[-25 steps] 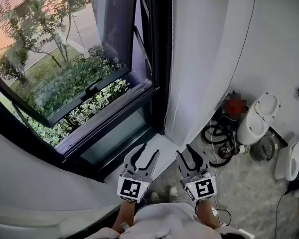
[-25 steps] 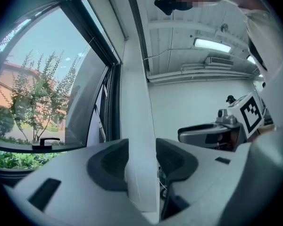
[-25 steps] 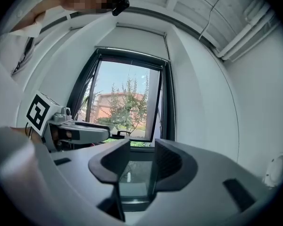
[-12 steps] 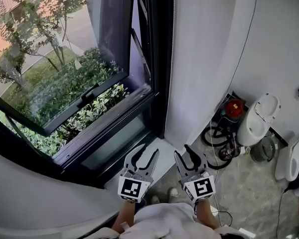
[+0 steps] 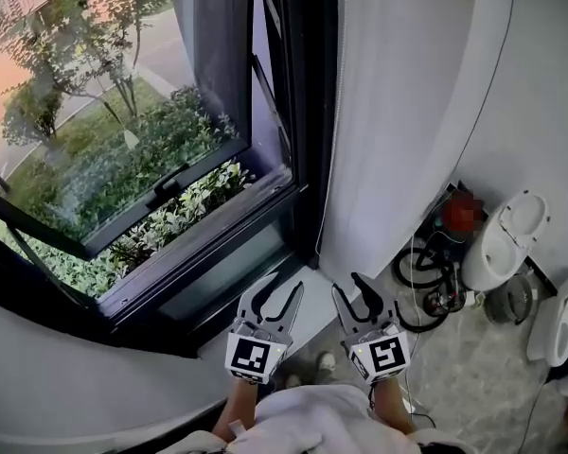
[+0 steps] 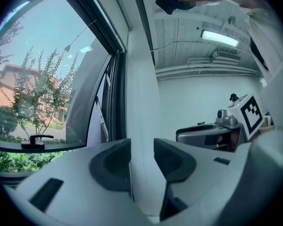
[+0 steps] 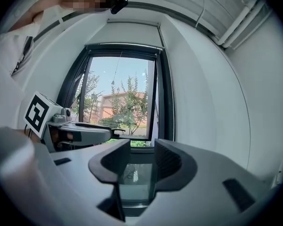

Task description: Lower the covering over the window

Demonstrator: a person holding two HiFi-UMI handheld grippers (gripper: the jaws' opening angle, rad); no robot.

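Far left, head view: trees and shrubs (image 5: 123,159) outside the window (image 5: 303,121), which has a dark frame. The lower sash (image 5: 161,192) stands tilted outward, its handle on the bottom rail.

The covering (image 7: 132,22) shows only in the right gripper view, as a pale strip across the very top of the window opening. It looks like a blind rolled fully up, though the picture is too small there to be sure. The glass below it is uncovered.

Left gripper (image 5: 284,287): held level at the bottom of the head view, pointing toward the sill corner. Its own view shows the jaws parted with nothing between them. Only the white wall (image 5: 407,112) shows through the gap. The jaws have just been closing a little from their widest.

Right gripper (image 5: 348,287): just beside the left one and apart from it, also level. Jaws released and empty, and the lower pane shows through the gap.

The person's white garment (image 5: 303,428) fills the bottom edge.

Right of the wall, on the floor: coiled black cable (image 5: 421,268), a red object that is blurred, and a white fixture (image 5: 506,239).
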